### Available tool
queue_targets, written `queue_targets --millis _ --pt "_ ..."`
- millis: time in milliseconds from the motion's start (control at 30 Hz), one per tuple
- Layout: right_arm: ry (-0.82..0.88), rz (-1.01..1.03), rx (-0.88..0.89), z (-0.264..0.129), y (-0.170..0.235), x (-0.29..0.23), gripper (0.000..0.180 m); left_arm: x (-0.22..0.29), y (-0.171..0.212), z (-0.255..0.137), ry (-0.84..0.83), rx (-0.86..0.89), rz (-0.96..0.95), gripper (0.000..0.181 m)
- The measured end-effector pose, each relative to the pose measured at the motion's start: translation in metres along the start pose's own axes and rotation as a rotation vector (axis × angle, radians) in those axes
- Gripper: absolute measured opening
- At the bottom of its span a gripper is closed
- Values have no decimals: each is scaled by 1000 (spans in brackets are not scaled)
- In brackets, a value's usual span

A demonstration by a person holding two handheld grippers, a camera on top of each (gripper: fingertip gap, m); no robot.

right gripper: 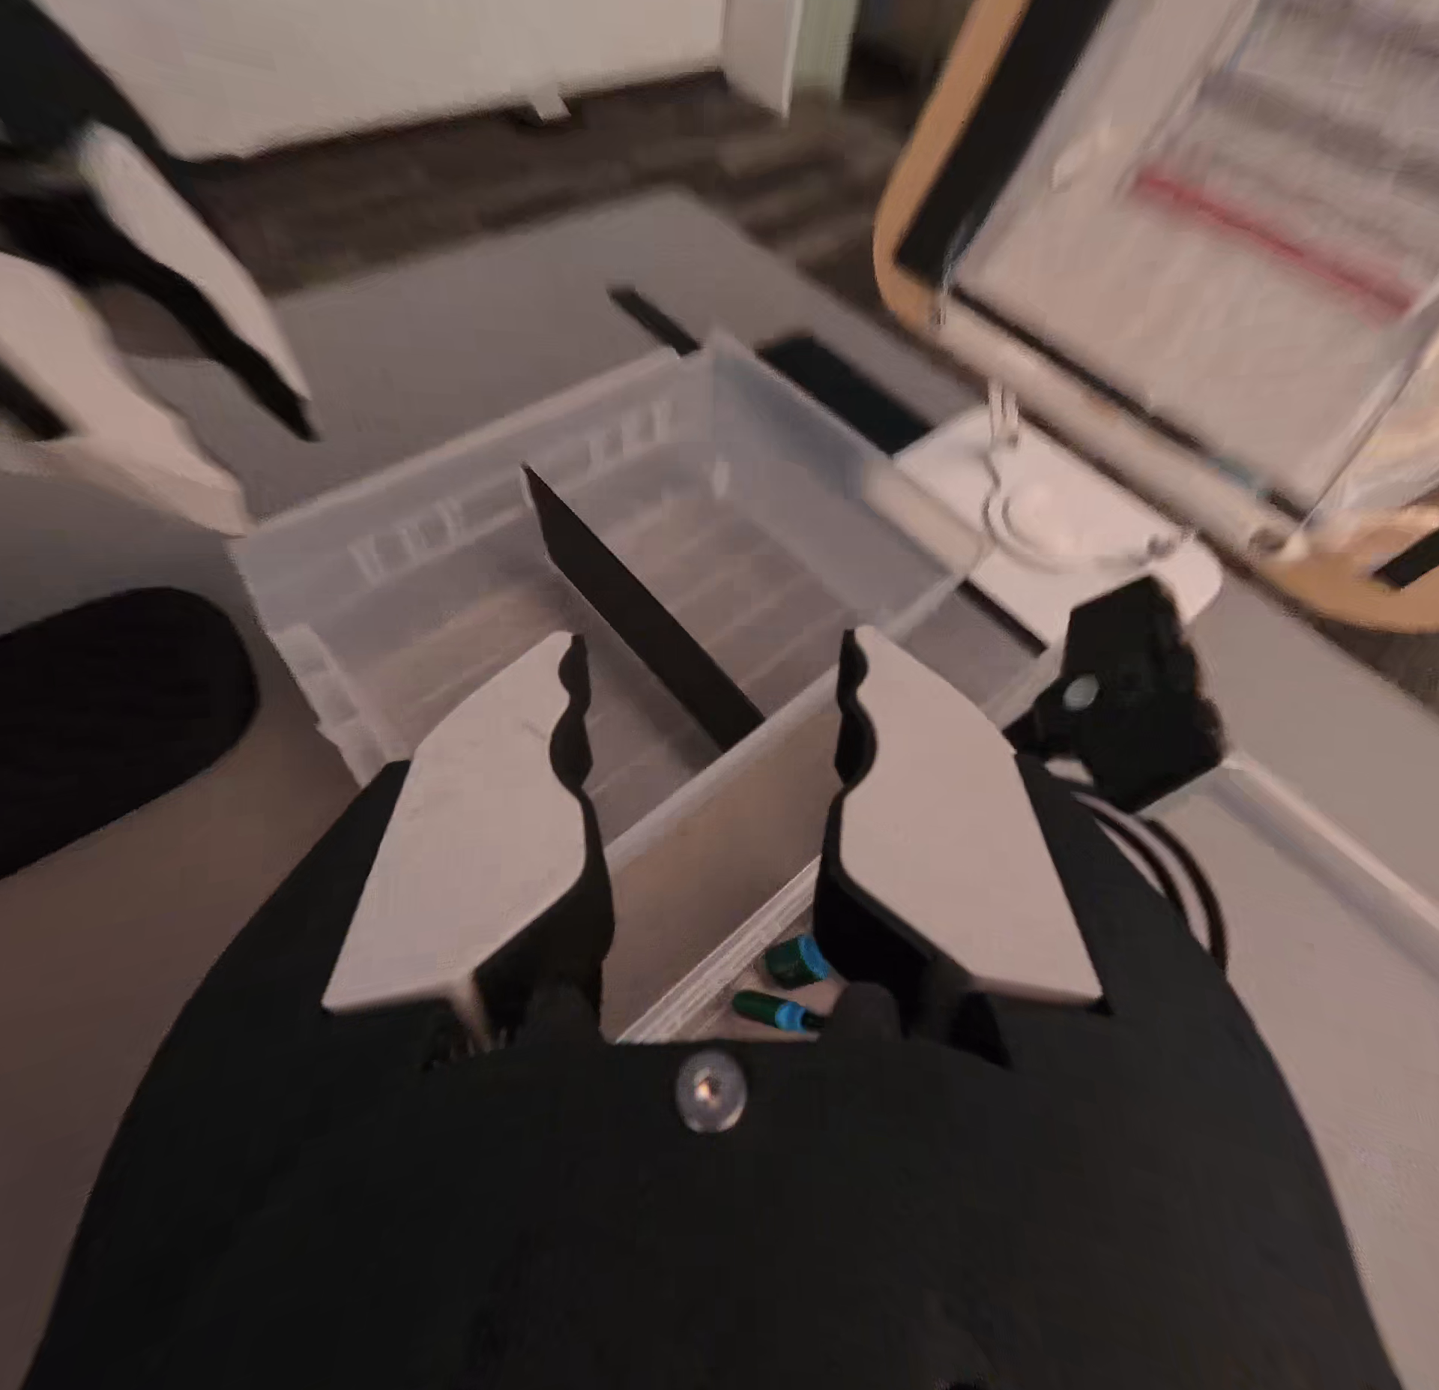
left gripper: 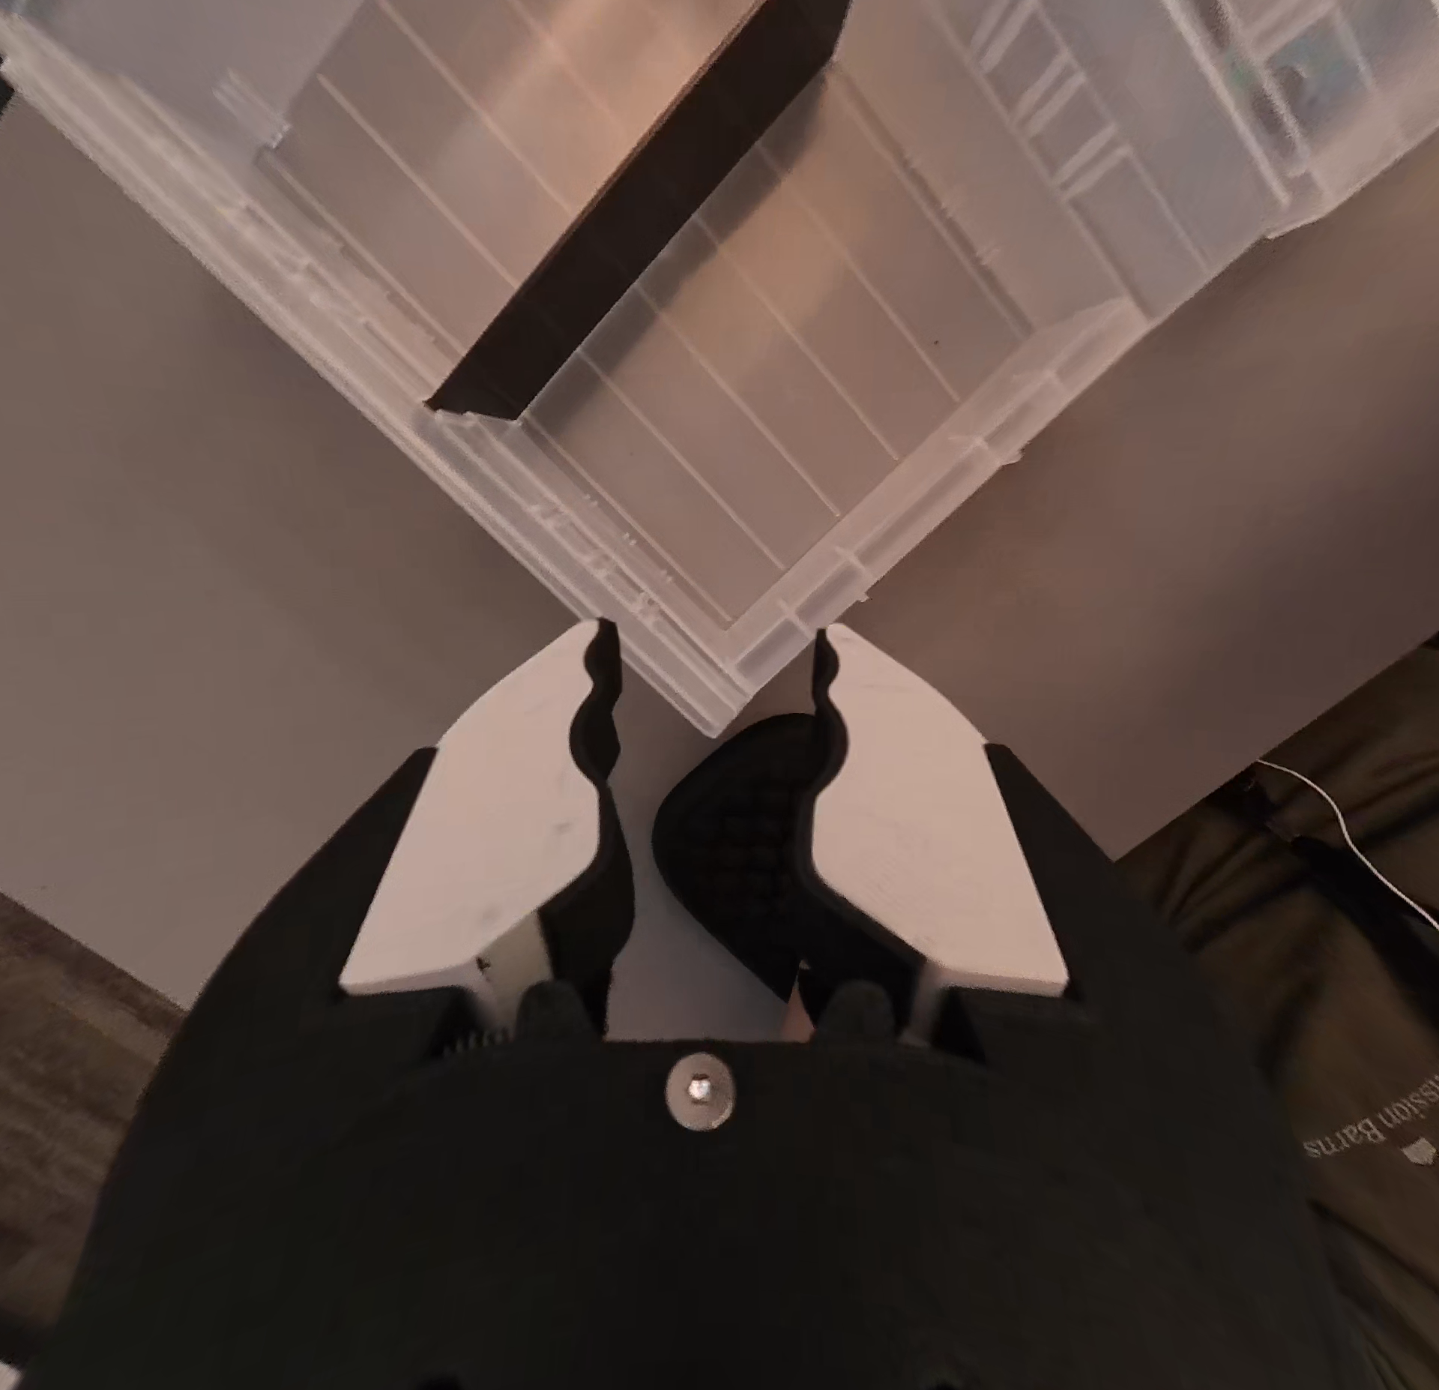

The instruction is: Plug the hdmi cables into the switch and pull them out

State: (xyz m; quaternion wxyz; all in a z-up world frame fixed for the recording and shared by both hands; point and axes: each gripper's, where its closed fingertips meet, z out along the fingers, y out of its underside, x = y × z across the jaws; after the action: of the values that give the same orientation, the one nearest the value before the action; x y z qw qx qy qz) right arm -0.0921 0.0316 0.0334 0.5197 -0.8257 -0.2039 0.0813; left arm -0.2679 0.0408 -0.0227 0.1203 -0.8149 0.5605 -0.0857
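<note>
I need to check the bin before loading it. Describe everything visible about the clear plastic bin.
The clear plastic bin is a translucent, ribbed, open-topped rectangular box resting on the pale tabletop. A dark divider panel stands upright across it, splitting it into two compartments; both look empty. In the left wrist view, one corner sits between the open left gripper's fingertips; contact is unclear.

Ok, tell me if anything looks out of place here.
Nothing looks spilled or damaged. The clear bin sits upright, its black divider slanted across. Two green-and-blue plugs lie outside beside it. Both tongs are open, holding nothing.
</note>
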Motion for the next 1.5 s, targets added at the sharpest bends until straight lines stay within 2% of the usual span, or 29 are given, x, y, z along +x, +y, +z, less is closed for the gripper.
queue_targets --millis 200,333,433,767,833,1133,1267,1333,1500 --pt "30 168 -418 60 52 24 52 9 -3 4 1 -22 45 47" --pt "-79 290 -640 70 78 8 49 16 -6 3 7 -17 72 45" --pt "-87 367 -784 65 95 2 45 19 -10 2 9 -4 88 44" --pt "-41 614 -920 85 118 -10 44 31 -11 -2 4 5 156 44" --pt "-12 584 -962 88 121 -11 47 34 -13 -4 3 17 169 44" --pt "42 585 -933 105 121 -18 31 45 -14 -9 10 37 226 43" --pt "-8 701 -993 102 140 -28 34 46 -13 -15 13 61 235 43" --pt "-45 746 -1013 103 144 -37 24 46 -13 -17 14 72 238 42" --pt "-26 660 -1057 104 145 -36 14 44 -21 -29 -13 145 226 39"
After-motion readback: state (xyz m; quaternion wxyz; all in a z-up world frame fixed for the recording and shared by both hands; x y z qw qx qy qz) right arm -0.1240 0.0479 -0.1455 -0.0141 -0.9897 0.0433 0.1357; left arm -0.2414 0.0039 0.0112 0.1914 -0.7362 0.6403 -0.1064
